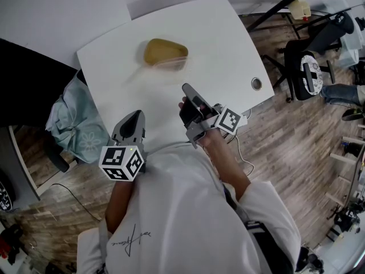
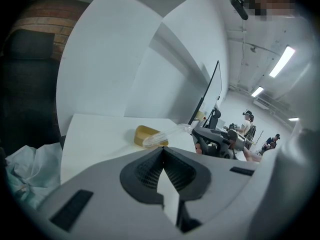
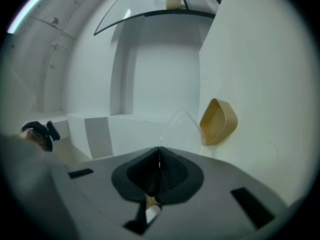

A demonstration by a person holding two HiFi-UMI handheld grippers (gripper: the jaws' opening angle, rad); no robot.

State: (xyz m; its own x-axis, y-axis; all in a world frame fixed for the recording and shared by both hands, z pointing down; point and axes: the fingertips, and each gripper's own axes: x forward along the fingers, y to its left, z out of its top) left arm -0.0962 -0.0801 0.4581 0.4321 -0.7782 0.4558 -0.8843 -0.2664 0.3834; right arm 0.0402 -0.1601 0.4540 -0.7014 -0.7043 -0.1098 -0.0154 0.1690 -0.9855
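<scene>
White worktop [image 1: 228, 44] carries a tan bowl [image 1: 165, 51] at upper centre; the gripper views show the clear lid [image 3: 181, 126] beside it more plainly. Left gripper [image 1: 136, 116] and right gripper [image 1: 188, 89] have their fingers together, empty.

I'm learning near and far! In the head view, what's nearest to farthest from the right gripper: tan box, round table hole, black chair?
From the right gripper:
1. tan box, just ahead of it, slightly left.
2. round table hole, off to its right.
3. black chair, much farther right.
</scene>
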